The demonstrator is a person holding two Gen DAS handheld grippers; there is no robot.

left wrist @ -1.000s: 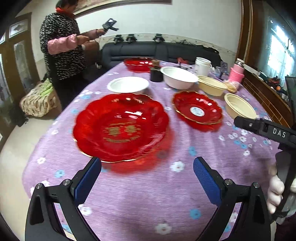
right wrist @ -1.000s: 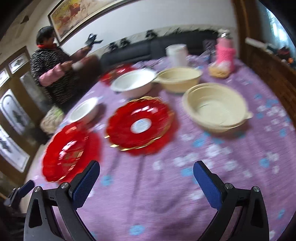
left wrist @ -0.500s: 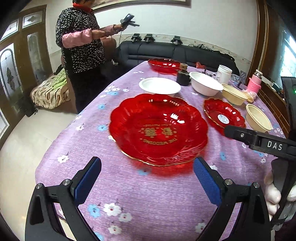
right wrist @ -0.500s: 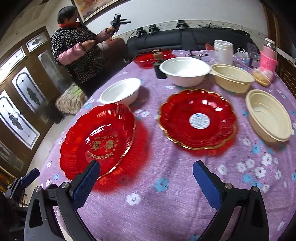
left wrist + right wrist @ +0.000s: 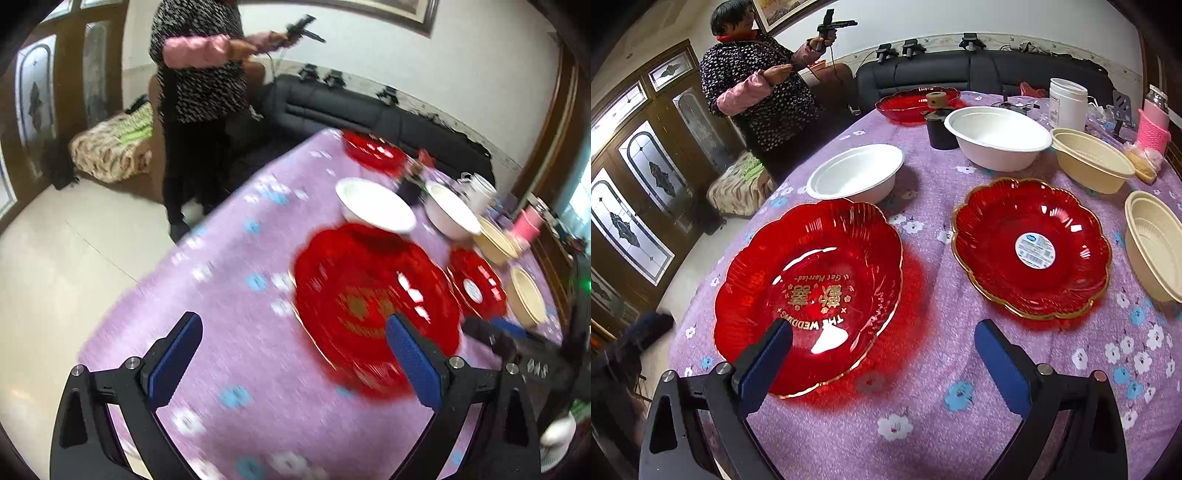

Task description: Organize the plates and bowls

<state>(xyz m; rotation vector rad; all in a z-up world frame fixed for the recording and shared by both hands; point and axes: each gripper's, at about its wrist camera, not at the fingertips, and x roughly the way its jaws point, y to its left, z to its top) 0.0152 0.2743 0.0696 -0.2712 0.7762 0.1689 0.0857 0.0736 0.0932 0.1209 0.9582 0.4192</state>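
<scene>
Right gripper (image 5: 882,354): your jaws spread, empty, low centre.
Large red plate (image 5: 809,291): under your left fingertip; scalloped, gold-rimmed, gold lettering.

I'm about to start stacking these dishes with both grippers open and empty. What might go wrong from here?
The large red plate lies flat on the soft purple tablecloth; fingers sliding under its rim may snag or drag the cloth. The left wrist view is blurred from fast motion, so the left gripper may overshoot and hit that plate's edge. The smaller red plate lies close to a cream bowl, so lifting it may bump the bowl.
</scene>
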